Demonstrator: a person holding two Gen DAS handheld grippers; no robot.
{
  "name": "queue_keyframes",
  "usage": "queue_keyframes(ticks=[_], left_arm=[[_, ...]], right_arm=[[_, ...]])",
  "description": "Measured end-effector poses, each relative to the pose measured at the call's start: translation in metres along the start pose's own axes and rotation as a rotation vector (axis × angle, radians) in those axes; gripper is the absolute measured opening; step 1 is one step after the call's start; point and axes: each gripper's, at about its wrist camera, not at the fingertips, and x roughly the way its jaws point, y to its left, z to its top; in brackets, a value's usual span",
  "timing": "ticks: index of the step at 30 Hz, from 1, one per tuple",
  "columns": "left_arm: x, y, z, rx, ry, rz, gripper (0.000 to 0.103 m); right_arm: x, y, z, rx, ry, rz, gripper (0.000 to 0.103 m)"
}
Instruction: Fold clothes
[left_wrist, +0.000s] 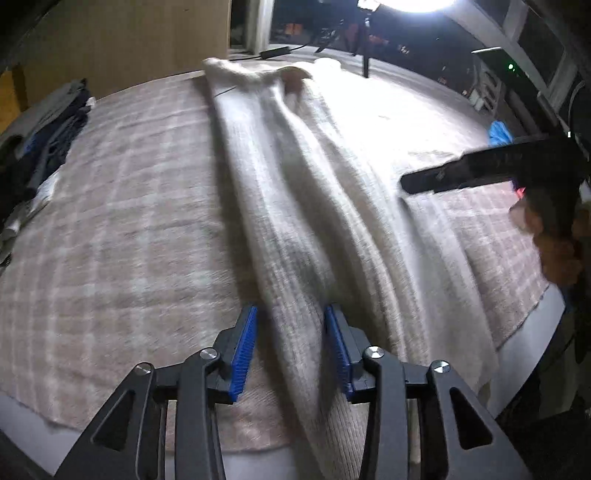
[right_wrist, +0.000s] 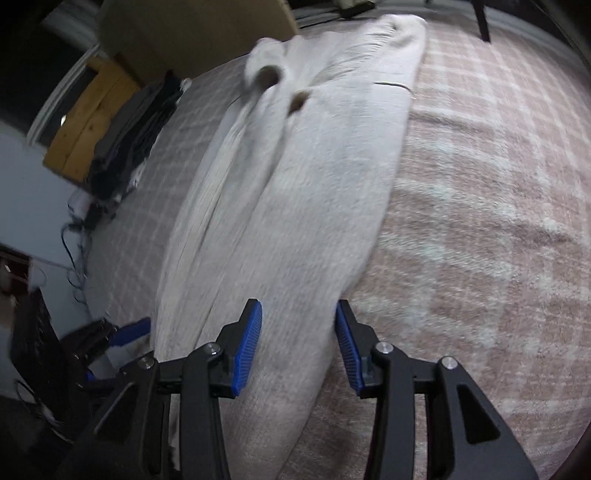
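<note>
My white garment (left_wrist: 295, 206) is soft, ribbed knit cloth. Beneath it, the pink checked blanket (left_wrist: 122, 221) looks fuzzy and matt. My left gripper (left_wrist: 290, 350) has matt black plastic arms, shiny metal bolts and ridged blue pads (left_wrist: 244, 354).

We see from two fisheye cameras, each looking forward along its gripper's fingers and down at the surface from close above. Our left wrist view sits over the near edge of the white garment (left_wrist: 295, 206), facing far along it, with the right gripper (left_wrist: 461, 175) at its right side. Our right wrist view faces far and leftward. Both share the garment and the checked cover (right_wrist: 480, 203).
</note>
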Motion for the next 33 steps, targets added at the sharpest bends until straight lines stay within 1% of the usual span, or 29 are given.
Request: queue_keyframes(ticks=[1, 3, 4, 7, 9, 10, 11, 12, 14, 16, 18, 20, 21, 22, 25, 28, 30, 31, 32, 33], left_arm=[[-0.001, -0.004, 0.0, 0.02, -0.001, 0.022, 0.01], [-0.004, -0.013, -0.001, 0.061, -0.004, 0.067, 0.007], [-0.005, -0.017, -0.002, 0.081, -0.005, 0.089, 0.007], [-0.009, -0.03, -0.004, 0.142, -0.009, 0.157, 0.007], [-0.011, -0.038, -0.005, 0.182, -0.011, 0.202, 0.011], [-0.013, -0.043, -0.005, 0.203, -0.012, 0.225, 0.011], [-0.014, -0.047, -0.006, 0.223, -0.014, 0.248, 0.012], [-0.019, -0.047, -0.004, 0.214, -0.034, 0.236, 0.013], [-0.029, -0.048, 0.0, 0.195, -0.075, 0.212, 0.012], [-0.039, -0.048, 0.005, 0.176, -0.116, 0.187, 0.012], [-0.028, -0.05, 0.008, 0.181, -0.107, 0.162, 0.012], [-0.009, -0.056, 0.007, 0.189, -0.073, 0.095, 0.011], [-0.001, -0.063, 0.002, 0.211, -0.063, 0.09, 0.009], [0.007, -0.069, -0.003, 0.234, -0.054, 0.086, 0.009], [0.004, -0.076, -0.003, 0.257, -0.058, 0.11, 0.009], [0.001, -0.064, -0.002, 0.177, -0.045, 0.06, 0.01], [0.002, -0.06, -0.003, 0.149, -0.045, 0.055, 0.011], [0.006, -0.061, -0.006, 0.15, -0.048, 0.06, 0.011], [0.008, -0.062, -0.007, 0.149, -0.052, 0.063, 0.011], [0.01, -0.064, -0.008, 0.148, -0.056, 0.066, 0.011]], right_arm=[[0.001, 0.005, 0.0, -0.02, 0.001, -0.013, 0.041], [0.003, 0.014, 0.0, -0.059, 0.004, -0.04, 0.014], [0.0, 0.015, 0.002, -0.064, 0.007, -0.053, 0.011], [-0.021, 0.01, 0.001, -0.067, -0.028, -0.082, 0.01], [-0.013, 0.006, -0.002, -0.059, -0.001, -0.056, 0.015], [-0.009, 0.007, -0.002, -0.048, 0.022, -0.048, 0.016], [-0.005, 0.007, -0.002, -0.037, 0.044, -0.041, 0.022], [-0.003, 0.008, -0.001, -0.028, 0.061, -0.034, 0.025], [-0.015, 0.011, 0.005, -0.04, 0.006, -0.031, 0.026], [-0.03, 0.015, 0.019, -0.07, -0.074, -0.049, 0.026], [-0.036, 0.021, 0.042, -0.105, -0.127, -0.05, 0.026], [-0.032, 0.028, 0.069, -0.126, -0.159, -0.051, 0.026], [-0.028, 0.033, 0.085, -0.144, -0.168, -0.056, 0.026], [-0.03, 0.029, 0.096, -0.158, -0.171, -0.061, 0.026], [-0.015, 0.043, 0.141, -0.196, -0.184, -0.053, 0.026], [0.008, 0.057, 0.187, -0.216, -0.182, -0.023, 0.026], [0.03, 0.062, 0.216, -0.211, -0.142, 0.042, 0.026], [0.039, 0.059, 0.225, -0.192, -0.115, 0.088, 0.026], [0.054, 0.056, 0.233, -0.176, -0.082, 0.112, 0.026], [0.07, 0.05, 0.239, -0.175, -0.05, 0.027, 0.025]])
